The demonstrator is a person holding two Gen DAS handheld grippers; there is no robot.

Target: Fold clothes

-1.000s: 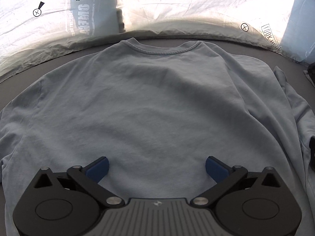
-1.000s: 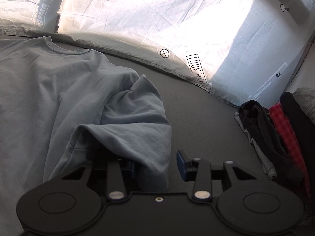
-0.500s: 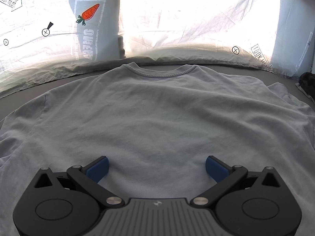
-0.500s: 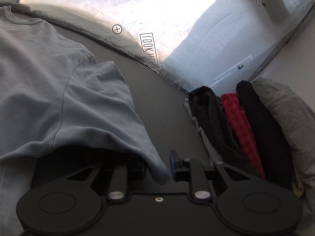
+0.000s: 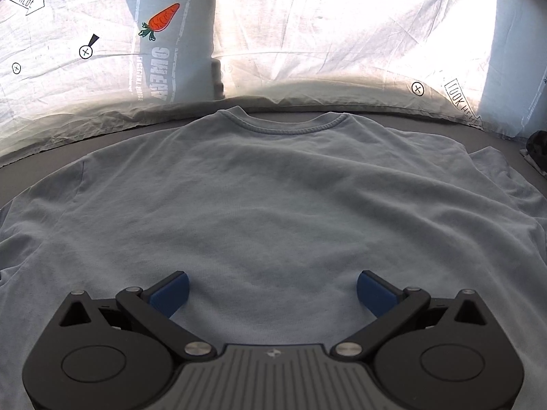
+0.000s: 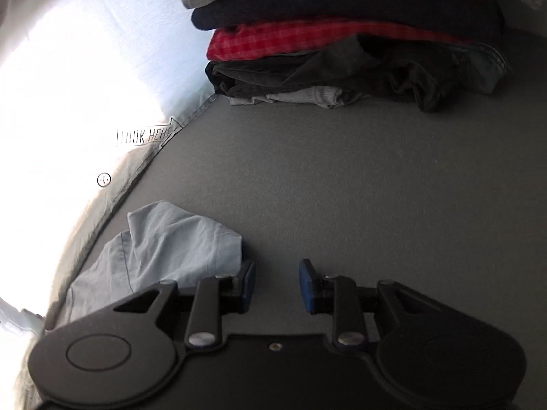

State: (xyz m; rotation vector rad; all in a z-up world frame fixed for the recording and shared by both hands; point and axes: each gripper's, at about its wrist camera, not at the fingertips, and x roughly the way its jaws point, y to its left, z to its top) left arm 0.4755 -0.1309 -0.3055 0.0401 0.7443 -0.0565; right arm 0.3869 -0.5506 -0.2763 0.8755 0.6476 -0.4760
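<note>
Two grippers are in view, one per wrist camera. Left gripper (image 5: 271, 290): jaws spread wide, nothing between the pads, positioned over the lower body of the light blue T-shirt (image 5: 273, 205). The T-shirt lies spread flat on the grey surface (image 6: 342, 188), collar (image 5: 290, 124) toward the white printed sheet (image 5: 342, 34) at the far edge. Right gripper (image 6: 276, 285): jaws have just been opening and now stand partly apart with only bare surface between the pads; the sleeve (image 6: 171, 246) lies crumpled just beside the left pad, and contact cannot be determined. A stack of folded clothes (image 6: 342, 41) rests well apart at the far side.
</note>
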